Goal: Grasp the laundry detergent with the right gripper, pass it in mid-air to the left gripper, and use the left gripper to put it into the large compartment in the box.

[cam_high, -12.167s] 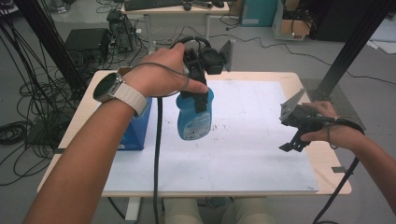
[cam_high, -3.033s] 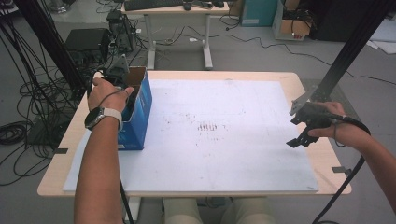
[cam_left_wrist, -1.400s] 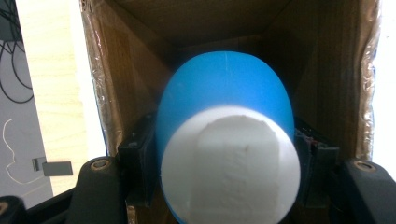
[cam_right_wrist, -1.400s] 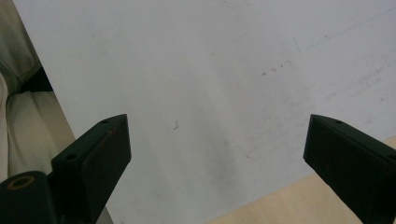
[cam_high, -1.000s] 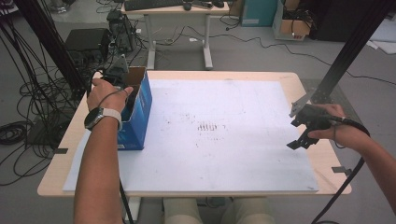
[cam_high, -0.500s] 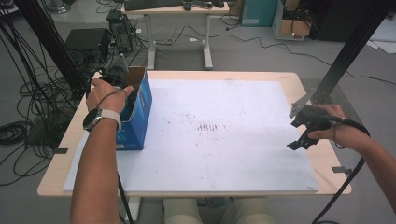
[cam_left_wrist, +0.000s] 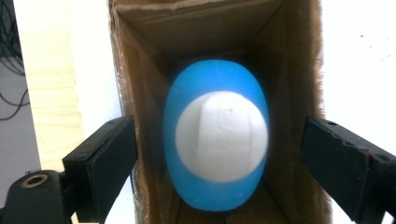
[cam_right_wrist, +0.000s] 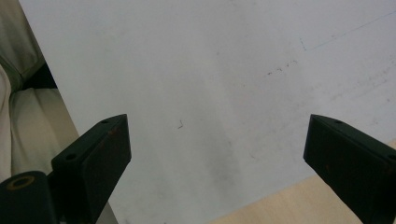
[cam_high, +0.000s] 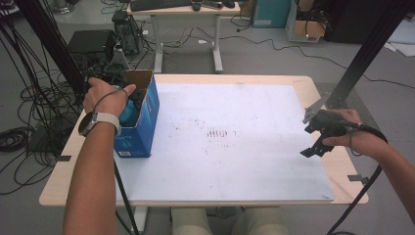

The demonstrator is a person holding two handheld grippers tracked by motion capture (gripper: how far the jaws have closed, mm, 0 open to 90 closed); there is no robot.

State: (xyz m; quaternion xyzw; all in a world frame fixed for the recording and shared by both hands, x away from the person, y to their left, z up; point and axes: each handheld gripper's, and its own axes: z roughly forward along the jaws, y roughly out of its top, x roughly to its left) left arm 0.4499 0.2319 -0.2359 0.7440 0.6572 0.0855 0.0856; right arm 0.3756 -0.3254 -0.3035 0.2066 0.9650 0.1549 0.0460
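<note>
A blue bottle point(cam_high: 127, 114) with a white cap point(cam_left_wrist: 222, 137) stands upright inside an open blue cardboard box point(cam_high: 148, 121) at the left of the table. My left gripper point(cam_high: 135, 104) hangs over the box's open top. In the left gripper view it point(cam_left_wrist: 219, 140) is open, one jaw on each side of the bottle and well apart from it, about level with the brown box walls point(cam_left_wrist: 154, 60). My right gripper point(cam_high: 313, 137) is held above the right edge of the white board point(cam_high: 230, 161); its jaws point(cam_right_wrist: 215, 140) stand wide open with nothing between them.
The white board covers most of the wooden table point(cam_high: 337, 171) and bears faint dark marks point(cam_high: 218, 132) at its middle. The person's legs point(cam_right_wrist: 18, 126) are at the near edge. Cables and equipment point(cam_high: 93, 44) crowd the floor at the left, and a black frame post point(cam_high: 362, 58) rises at the right.
The left gripper carried the blue bottle from above the middle of the table into the box at the left. Over the last second nothing visibly moved; the right gripper stayed put.
</note>
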